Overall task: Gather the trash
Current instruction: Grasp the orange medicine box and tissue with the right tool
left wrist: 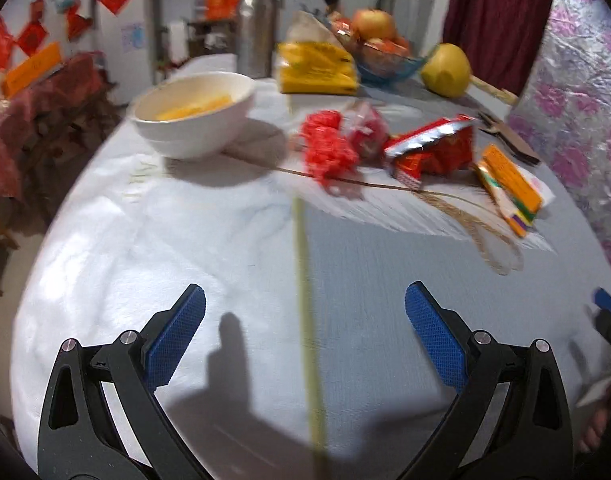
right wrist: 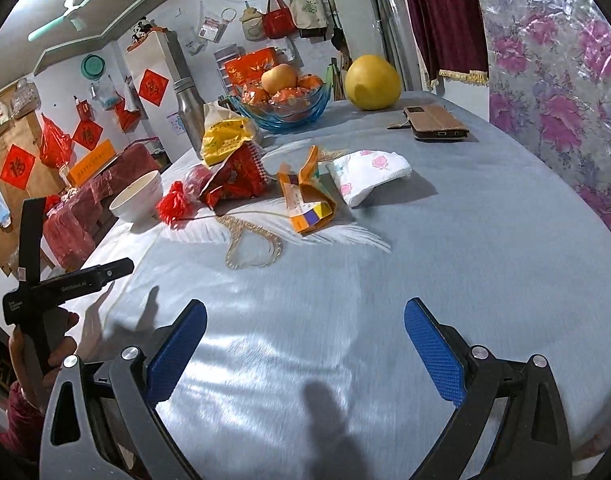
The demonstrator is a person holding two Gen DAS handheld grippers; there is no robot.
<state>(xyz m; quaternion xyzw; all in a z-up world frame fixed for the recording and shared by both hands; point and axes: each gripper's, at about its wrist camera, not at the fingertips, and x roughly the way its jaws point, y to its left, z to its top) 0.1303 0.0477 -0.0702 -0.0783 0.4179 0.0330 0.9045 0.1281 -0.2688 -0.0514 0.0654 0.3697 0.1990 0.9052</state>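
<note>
Both spread wide, empty: left gripper (left wrist: 305, 320), right gripper (right wrist: 305, 328). Risk at frame centre: snagging tablecloth (right wrist: 425, 260) under orange wrapper (right wrist: 309, 200), toppling bowl (right wrist: 137, 200).

1 bowl (right wrist: 139, 196); 1 pomelo (right wrist: 371, 82); 1 flask (right wrist: 189, 108); 1 phone (right wrist: 435, 122); approx 4 wrappers; 1 tissue (right wrist: 369, 172)

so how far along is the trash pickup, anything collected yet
Nothing looks collected yet. Both the left hand-held gripper and the right hand-held gripper are open and empty above the tablecloth. Still lying on it: the red snack wrapper, the orange wrapper, the crumpled floral tissue, the red plastic scrap and the yellow bag. No bin is in view.
</note>
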